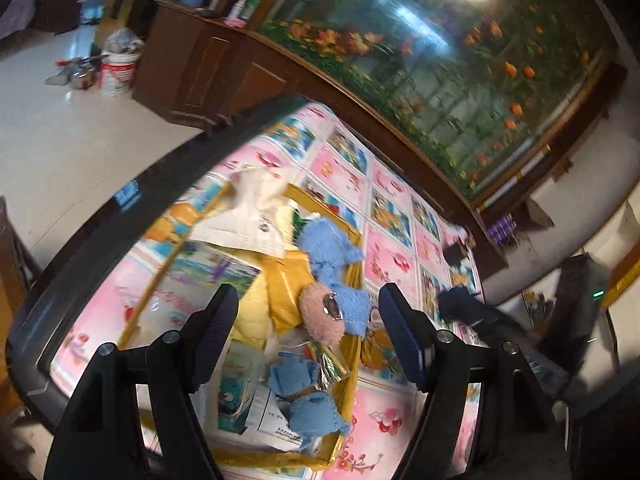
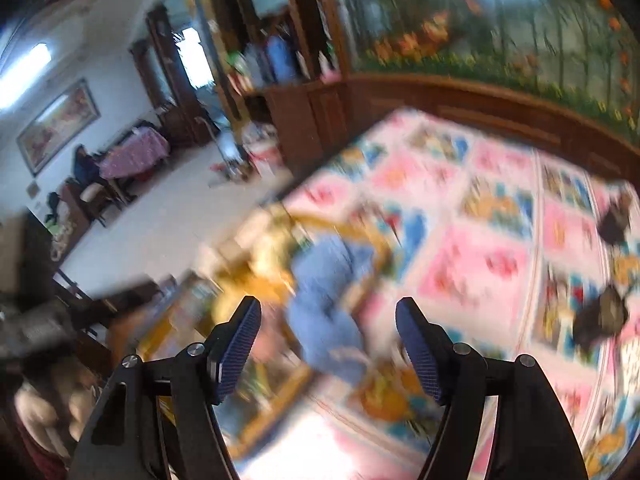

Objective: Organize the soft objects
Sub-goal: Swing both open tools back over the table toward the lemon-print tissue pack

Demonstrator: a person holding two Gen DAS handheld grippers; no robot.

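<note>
Both hand-held grippers hang wide open above the gold box, nothing pinched in either.

Left hand-held gripper [image 1: 308,312] is spread wide and empty, hovering over the gold box [image 1: 347,390], which sits on the counter [image 1: 390,258] with its pink and blue picture-tile cover. Inside the box: a yellow plush [image 1: 256,312] at the left, white paper bags [image 1: 248,220] at the far end, a blue knitted doll [image 1: 336,264] with a pink face draped along the right wall, another blue knit piece [image 1: 310,410] at the near end. Right hand-held gripper [image 2: 328,320] is also splayed, gripping nothing, and its view is badly blurred; the blue knitted doll [image 2: 324,304] shows between its fingers. Beyond the counter's far edge, a wood-framed flower mural [image 1: 460,60]; far left, pale floor tiles [image 1: 60,132] with a white bucket [image 1: 118,72].
</note>
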